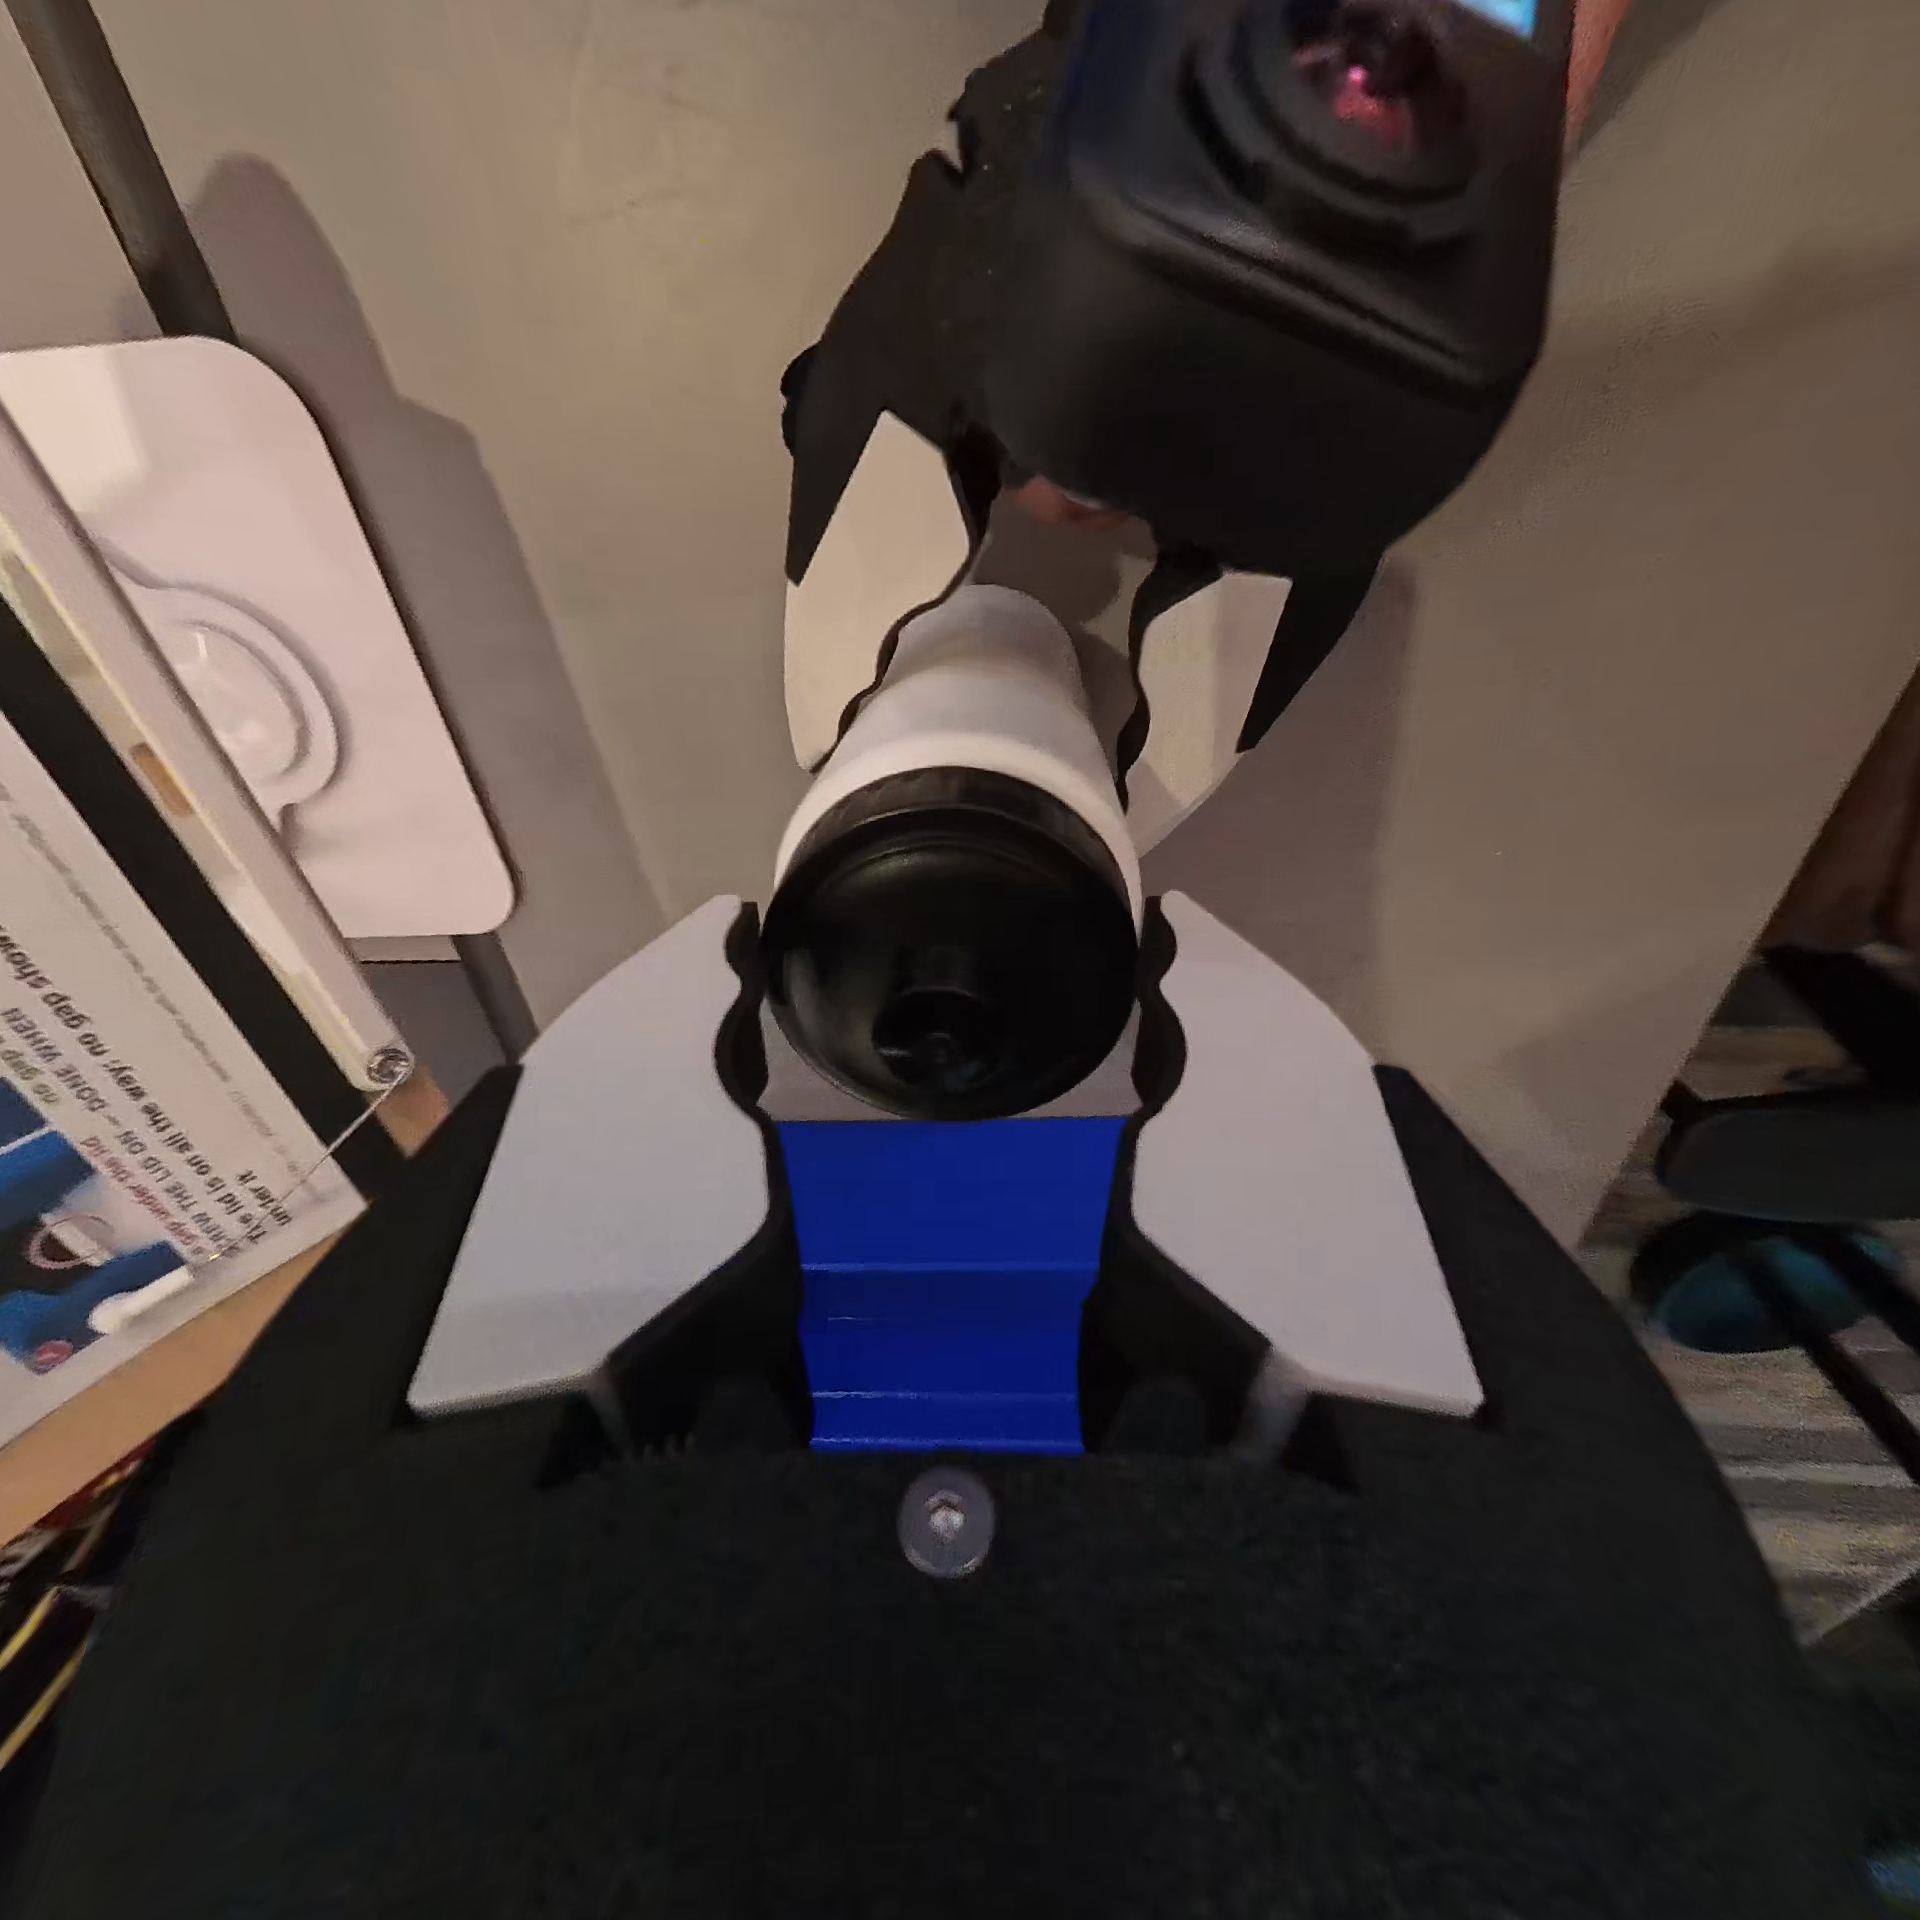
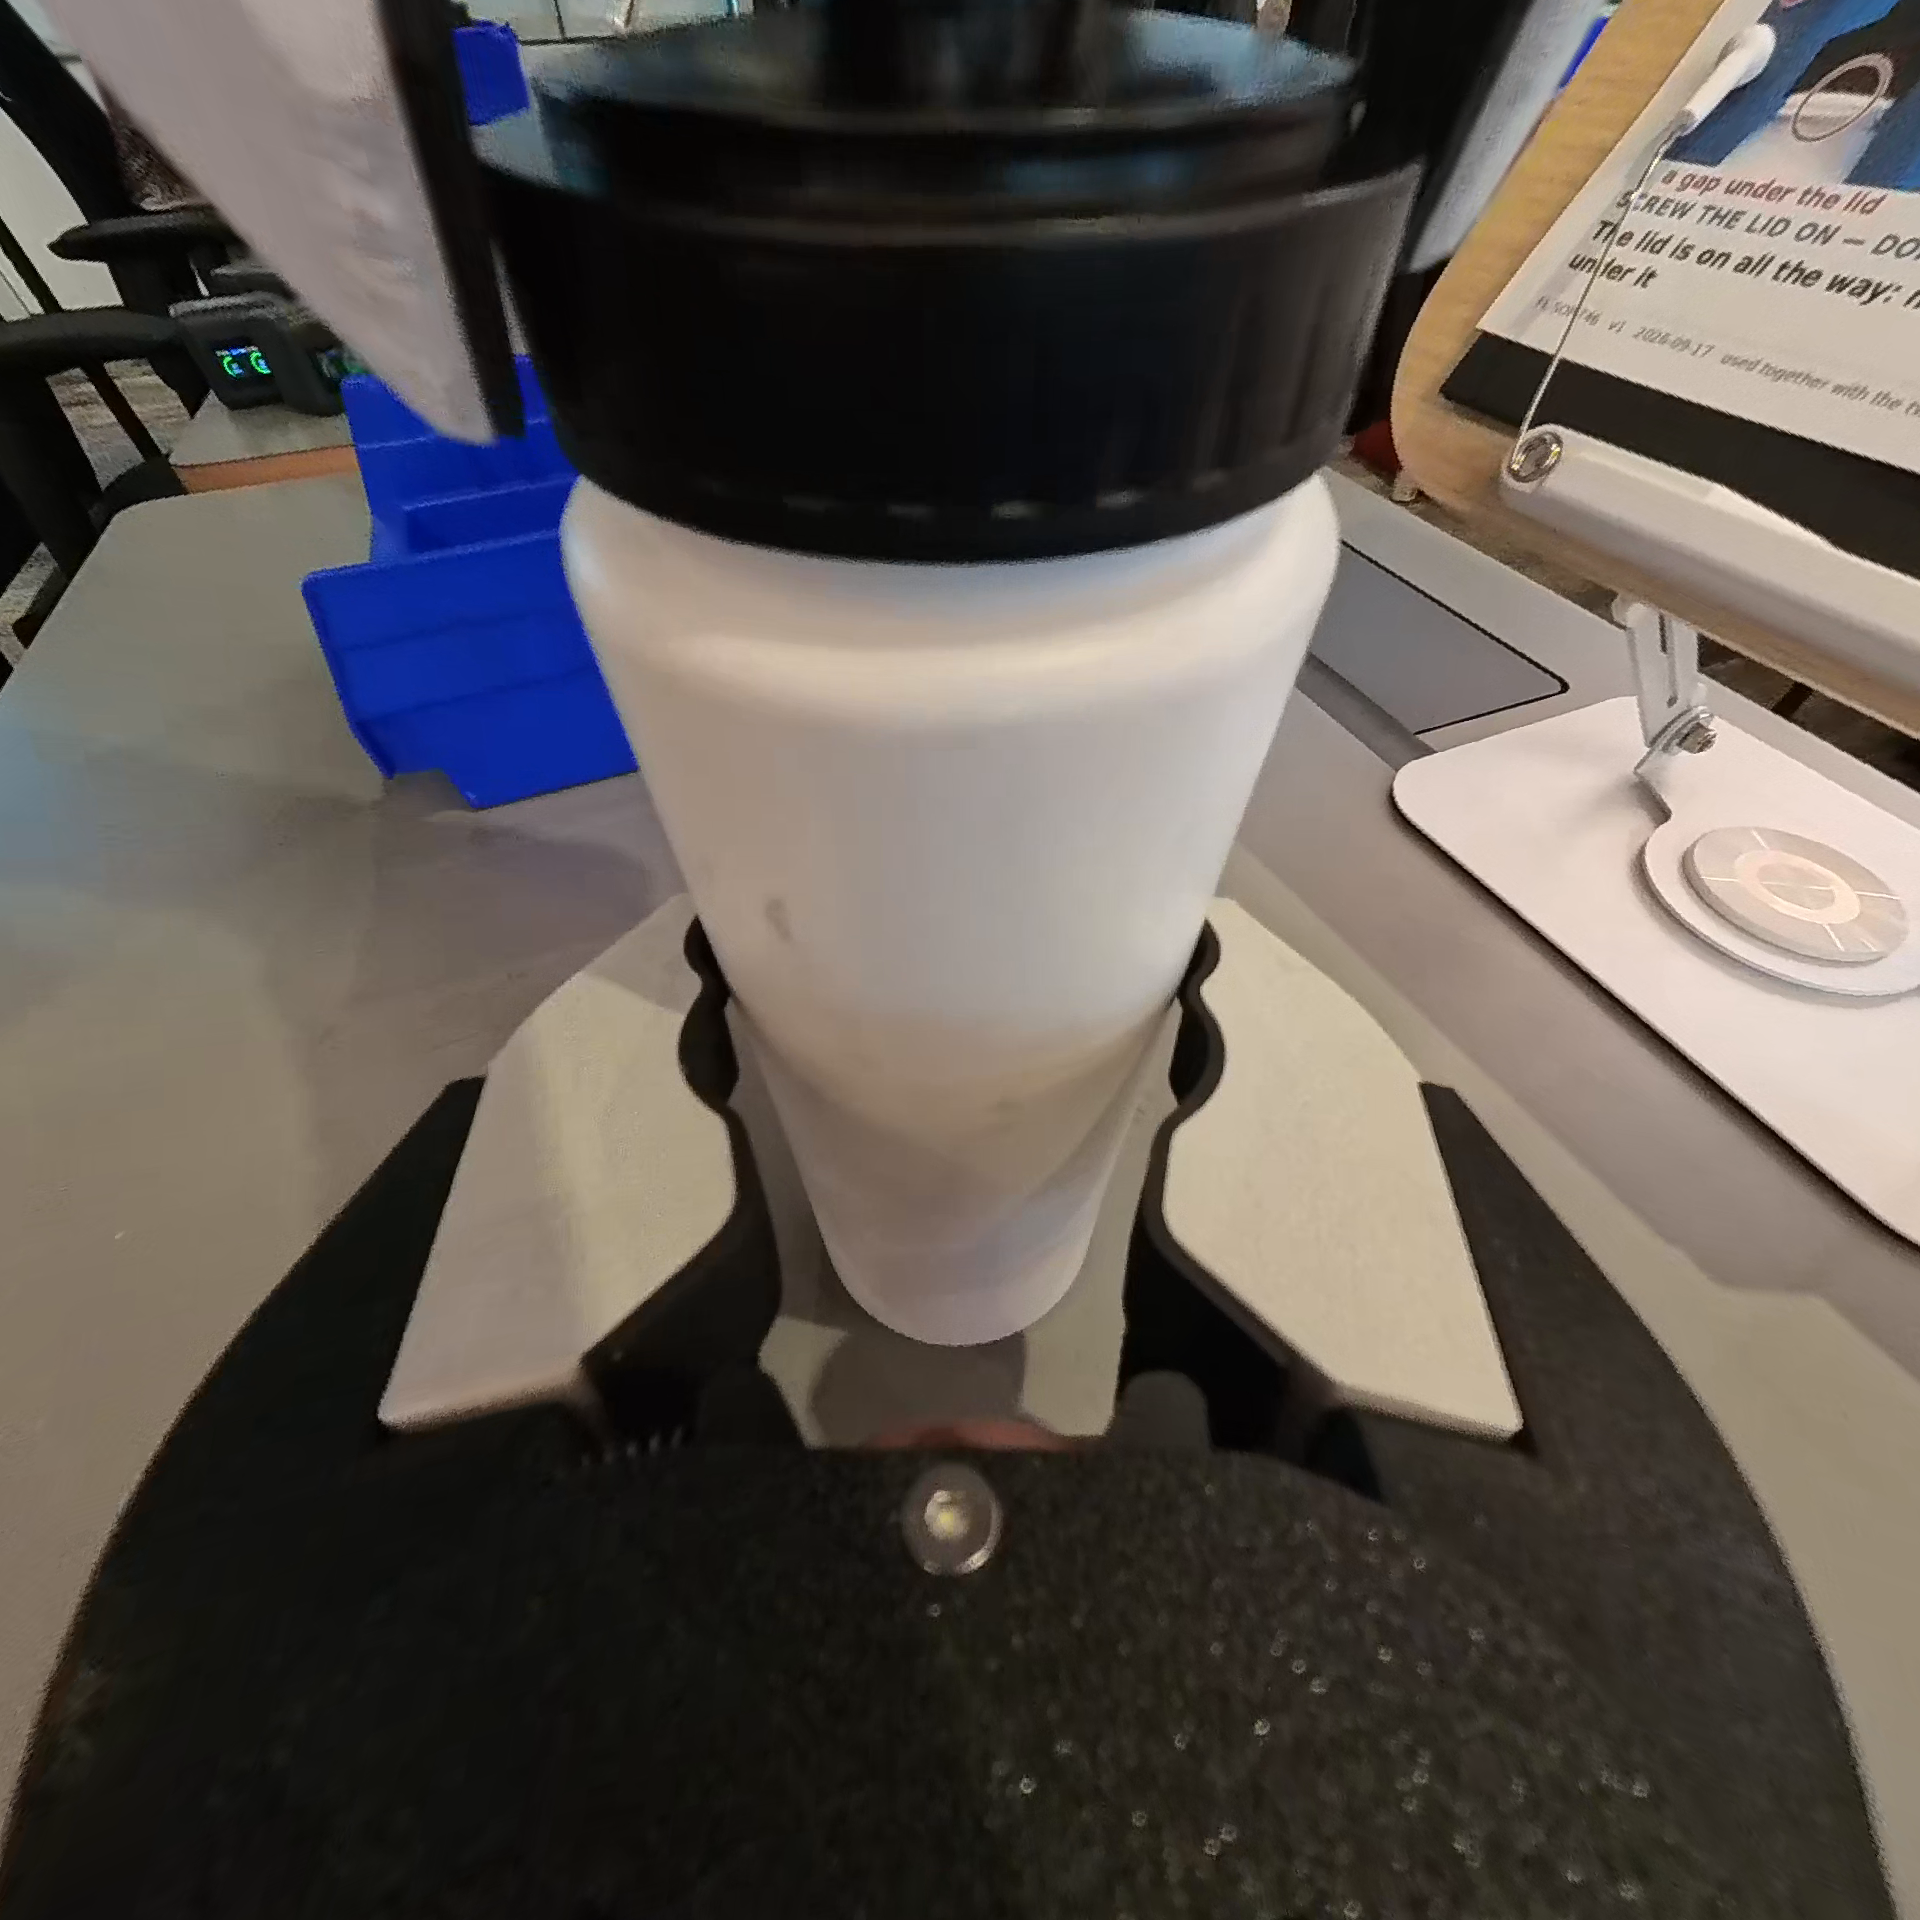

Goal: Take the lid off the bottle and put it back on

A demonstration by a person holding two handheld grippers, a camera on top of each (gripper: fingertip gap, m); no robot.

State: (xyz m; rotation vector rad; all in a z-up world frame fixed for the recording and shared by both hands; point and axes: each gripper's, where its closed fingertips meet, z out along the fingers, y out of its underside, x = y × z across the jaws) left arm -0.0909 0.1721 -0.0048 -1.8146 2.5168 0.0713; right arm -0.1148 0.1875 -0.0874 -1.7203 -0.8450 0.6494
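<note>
A white bottle [image 2: 935, 831] with a black lid [image 2: 935, 343] on it is held in the air above the grey table [image 2: 208, 883]. My right gripper [image 2: 951, 966] is shut on the bottle's white body, with both pads pressed on its sides. In the left wrist view I look down on the lid [image 1: 948, 997]. My left gripper [image 1: 951, 935] is shut on the lid, its pads against the rim on both sides. The bottle body [image 1: 977, 707] runs away below the lid, and the right gripper [image 1: 997, 727] clasps it there. One left finger [image 2: 312, 208] shows beside the lid in the right wrist view.
A blue bin [image 2: 457, 644] stands on the table behind the bottle, and also shows under it [image 1: 945, 1278]. An instruction sheet on a stand [image 2: 1714, 260] with a white base plate [image 2: 1558, 883] is at the right. Dark chairs [image 2: 94, 343] stand beyond the table's left edge.
</note>
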